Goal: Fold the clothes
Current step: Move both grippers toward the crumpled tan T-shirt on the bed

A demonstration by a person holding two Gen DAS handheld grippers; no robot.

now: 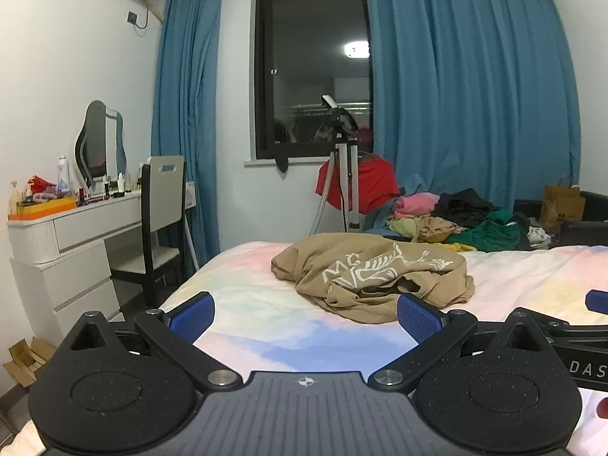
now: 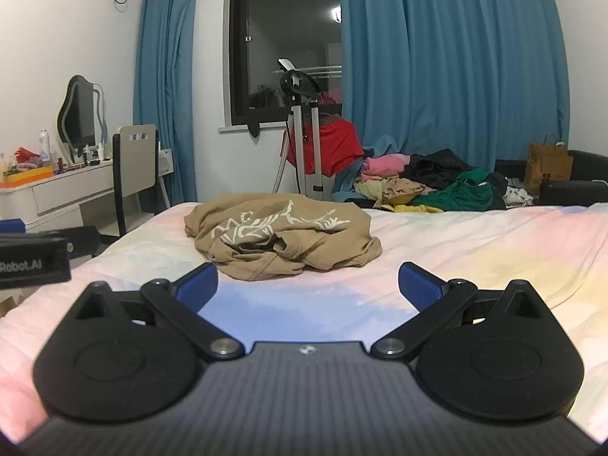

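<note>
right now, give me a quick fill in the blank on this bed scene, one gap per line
1. The crumpled shirt on the bed is ____ in colour.
2. The left gripper and right gripper both have their fingers ____.
3. The curtains by the window are ____.
4. The print on the shirt is ____.

Missing words: tan; open; blue; white

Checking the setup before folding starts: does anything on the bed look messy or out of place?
Yes: the tan shirt lies crumpled in a heap on the bed, its white print creased. Both tongs are open and not touching it.
</note>
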